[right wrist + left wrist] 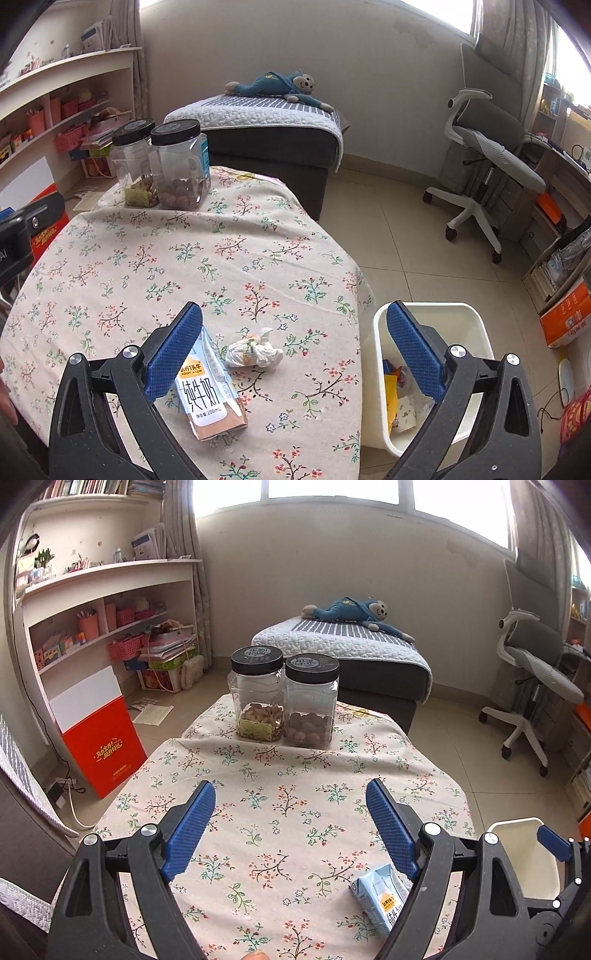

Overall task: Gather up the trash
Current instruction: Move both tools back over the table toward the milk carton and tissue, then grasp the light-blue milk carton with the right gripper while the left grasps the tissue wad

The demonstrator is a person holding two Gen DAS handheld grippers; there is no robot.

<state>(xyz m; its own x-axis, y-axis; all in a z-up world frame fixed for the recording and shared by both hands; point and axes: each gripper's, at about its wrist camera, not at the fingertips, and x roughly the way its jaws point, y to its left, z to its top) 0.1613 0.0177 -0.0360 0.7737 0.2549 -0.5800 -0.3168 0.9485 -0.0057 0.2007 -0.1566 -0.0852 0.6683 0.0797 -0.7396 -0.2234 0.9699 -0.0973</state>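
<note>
A small milk carton (210, 391) lies flat on the flowered tablecloth (155, 258), partly under the left finger of my right gripper (295, 321). A crumpled white tissue (254, 350) lies just beyond the carton, between the wide-apart jaws. The right gripper is open and holds nothing. My left gripper (291, 797) also stands open over bare cloth, with the same carton (380, 895) showing under its right finger. A white bin (476, 332) with wrappers inside stands on the floor beside the table's right edge; its rim (517, 827) shows in the left wrist view.
Two clear jars with black lids (284, 698) stand at the table's far end, holding nuts. Beyond are a bed with a blue plush toy (354, 609), a shelf unit (96, 602) at left and an office chair (487, 155) at right.
</note>
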